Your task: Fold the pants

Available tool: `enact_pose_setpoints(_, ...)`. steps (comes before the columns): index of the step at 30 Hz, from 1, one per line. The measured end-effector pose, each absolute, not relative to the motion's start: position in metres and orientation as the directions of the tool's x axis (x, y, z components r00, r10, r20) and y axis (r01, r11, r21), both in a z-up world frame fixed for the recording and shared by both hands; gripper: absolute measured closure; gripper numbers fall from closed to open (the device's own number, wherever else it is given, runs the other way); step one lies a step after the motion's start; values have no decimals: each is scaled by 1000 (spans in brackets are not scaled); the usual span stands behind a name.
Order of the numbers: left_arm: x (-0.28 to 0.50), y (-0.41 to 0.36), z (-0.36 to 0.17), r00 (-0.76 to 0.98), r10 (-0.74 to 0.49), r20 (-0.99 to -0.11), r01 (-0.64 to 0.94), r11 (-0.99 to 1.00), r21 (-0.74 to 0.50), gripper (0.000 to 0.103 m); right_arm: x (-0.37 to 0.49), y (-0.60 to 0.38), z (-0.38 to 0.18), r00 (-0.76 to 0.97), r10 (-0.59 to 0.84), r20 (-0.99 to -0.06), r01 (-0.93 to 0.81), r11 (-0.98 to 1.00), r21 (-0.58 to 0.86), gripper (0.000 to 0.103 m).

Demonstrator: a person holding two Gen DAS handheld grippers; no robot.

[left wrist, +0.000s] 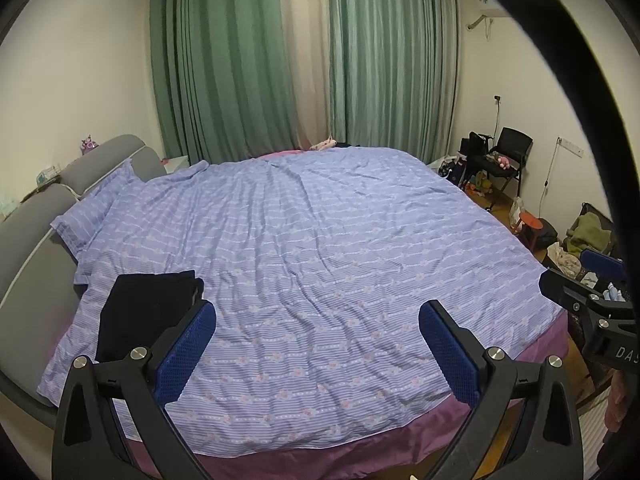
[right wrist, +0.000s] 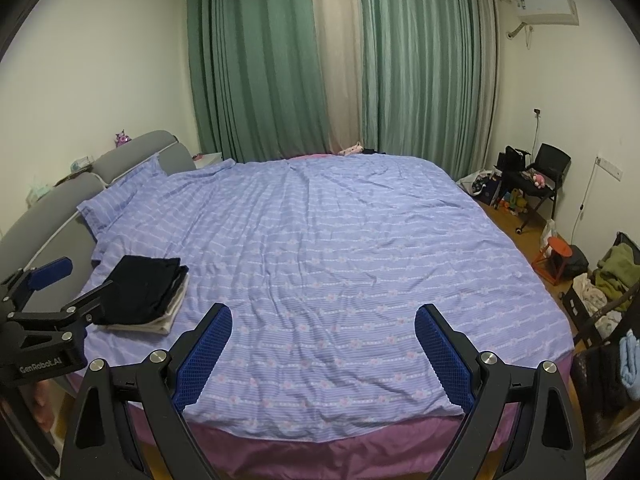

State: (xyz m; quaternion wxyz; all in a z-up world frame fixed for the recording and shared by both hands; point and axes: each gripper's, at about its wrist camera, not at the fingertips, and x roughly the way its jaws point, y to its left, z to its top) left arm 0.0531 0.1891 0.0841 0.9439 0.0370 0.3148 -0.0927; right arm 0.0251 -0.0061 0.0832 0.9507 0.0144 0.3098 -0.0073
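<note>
Above bed (right wrist: pixel 320 240) foot we hold left gripper (left wrist: pixel 318 356), right gripper (right wrist: pixel 323 356), fingers spread, empty; right view alone shows cream layer under folded pants (right wrist: pixel 146 290).

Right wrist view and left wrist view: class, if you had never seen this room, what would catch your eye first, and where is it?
First, the big bed with its lilac striped cover fills the middle, below green curtains on the far wall. Next, a stack of folded dark pants rests on a pale folded garment near the pillow end, on the left. In front, the right gripper and the left gripper hang open and hold nothing.
</note>
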Motion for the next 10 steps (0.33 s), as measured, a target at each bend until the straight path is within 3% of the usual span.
enact_pose_setpoints(10,63,189,81,775,-161,-611,207,978,3,0,26,-18,81,800,-7,-599,24,999,21,10)
